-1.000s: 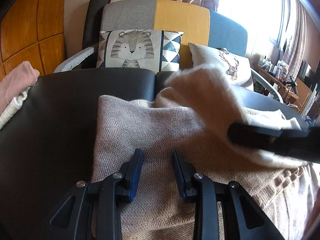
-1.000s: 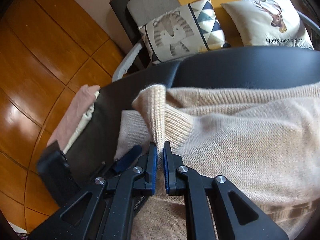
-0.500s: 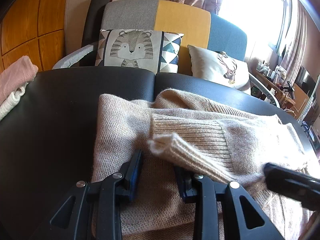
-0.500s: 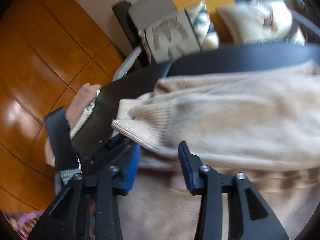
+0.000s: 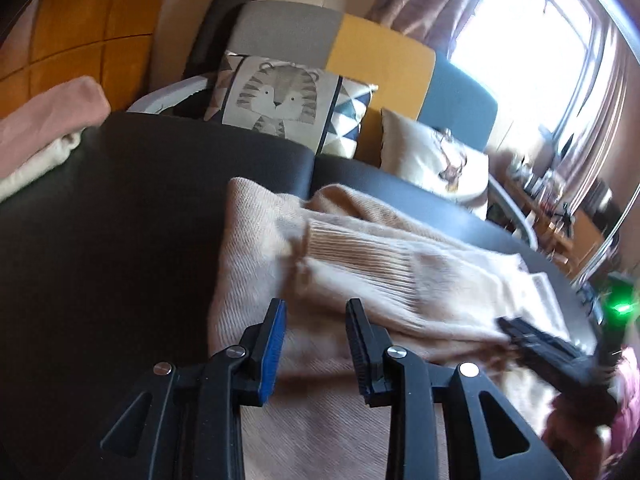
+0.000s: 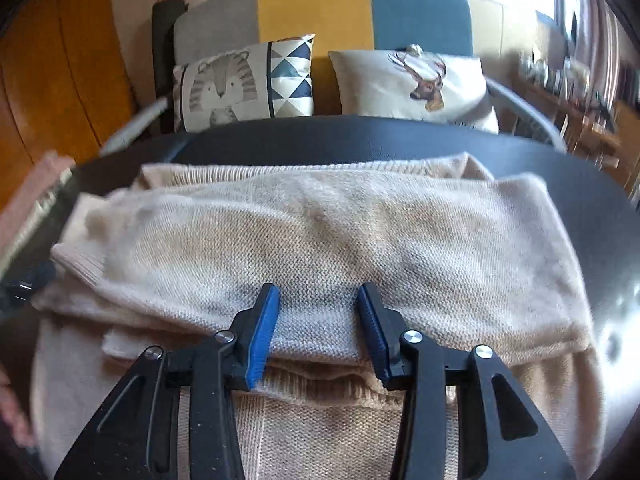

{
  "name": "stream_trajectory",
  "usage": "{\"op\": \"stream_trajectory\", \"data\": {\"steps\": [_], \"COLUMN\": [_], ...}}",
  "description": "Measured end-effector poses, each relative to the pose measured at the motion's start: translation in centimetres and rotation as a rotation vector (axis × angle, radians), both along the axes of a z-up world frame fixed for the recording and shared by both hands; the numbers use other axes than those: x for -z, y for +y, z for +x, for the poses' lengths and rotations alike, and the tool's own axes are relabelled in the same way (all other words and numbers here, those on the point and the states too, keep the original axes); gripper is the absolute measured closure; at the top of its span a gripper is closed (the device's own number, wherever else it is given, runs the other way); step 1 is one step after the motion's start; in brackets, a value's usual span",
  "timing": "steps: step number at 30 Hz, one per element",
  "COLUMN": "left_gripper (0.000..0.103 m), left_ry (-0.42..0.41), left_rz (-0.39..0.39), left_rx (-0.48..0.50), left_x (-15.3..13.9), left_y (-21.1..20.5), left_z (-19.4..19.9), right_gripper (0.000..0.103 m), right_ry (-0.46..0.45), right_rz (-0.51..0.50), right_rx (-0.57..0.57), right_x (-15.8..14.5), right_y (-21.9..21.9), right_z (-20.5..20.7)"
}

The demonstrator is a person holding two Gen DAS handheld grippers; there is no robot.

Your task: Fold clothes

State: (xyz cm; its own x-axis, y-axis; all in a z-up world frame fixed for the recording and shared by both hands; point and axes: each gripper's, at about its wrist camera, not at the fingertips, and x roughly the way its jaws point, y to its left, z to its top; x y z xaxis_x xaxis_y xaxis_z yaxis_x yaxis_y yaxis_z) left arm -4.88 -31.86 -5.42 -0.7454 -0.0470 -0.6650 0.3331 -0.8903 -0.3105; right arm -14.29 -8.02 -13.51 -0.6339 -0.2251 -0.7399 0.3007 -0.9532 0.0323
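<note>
Big dark table fills the lower frame in both wrist views, black and smooth, with a seam running down its middle in the left view. Behind it sits a sofa in grey, yellow and teal panels, sunlit curtains off to the right. Spread across the table is the beige knit sweater, lying flat with one sleeve folded across the body, ribbed cuff pointing to the left in the right wrist view. Its ribbed hem shows just beneath the right tongs. At the far left edge of the table, a stack of folded clothes, pink on top of cream, well apart from the sweater. Two cushions lean on the sofa: the tiger cushion and beside it the deer cushion.

Now the tongs. The left gripper hovers over the sweater's left part, jaws spread wide, nothing between them but knit below. The right gripper sits over the folded sleeve near the front edge, jaws likewise parted and holding nothing; whether the tips touch the fabric, I cannot tell. In the left view the right gripper shows as a blurred black shape at lower right, over the sweater.
</note>
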Motion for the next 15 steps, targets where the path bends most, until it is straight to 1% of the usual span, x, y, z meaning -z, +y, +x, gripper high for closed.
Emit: {"op": "stream_trajectory", "data": {"steps": [1, 4, 6, 8, 10, 13, 15], "left_gripper": [0.072, 0.072, 0.072, 0.072, 0.072, 0.071, 0.071], "left_ry": [0.015, 0.062, 0.063, 0.027, -0.031, -0.038, -0.041], "left_rz": [-0.016, -0.074, -0.122, -0.187, -0.249, -0.259, -0.263], "left_rx": [0.012, 0.053, 0.109, 0.151, 0.166, 0.162, 0.160], "left_x": [-0.5, -1.9, -2.4, -2.1, -1.2, -0.5, -0.1], "left_y": [0.6, 2.5, 3.9, 5.1, 5.7, 5.5, 5.4], "left_z": [-0.2, -1.1, -3.1, -5.7, -8.1, -8.3, -8.4], "right_gripper": [0.057, 0.057, 0.057, 0.057, 0.057, 0.056, 0.054], "right_ry": [0.007, 0.005, 0.000, -0.001, 0.002, 0.002, -0.015], "right_rz": [0.013, -0.013, -0.033, -0.035, -0.028, -0.031, -0.065], "right_rx": [0.000, 0.003, 0.004, 0.004, 0.005, 0.004, -0.004], "right_x": [0.1, 0.3, 0.2, 0.0, 0.0, -0.1, -0.3], "right_y": [-0.2, 0.4, 0.9, 1.1, 1.0, 1.0, 1.5], "right_z": [0.1, 0.1, 0.1, 0.2, 0.2, 0.3, 0.0]}}
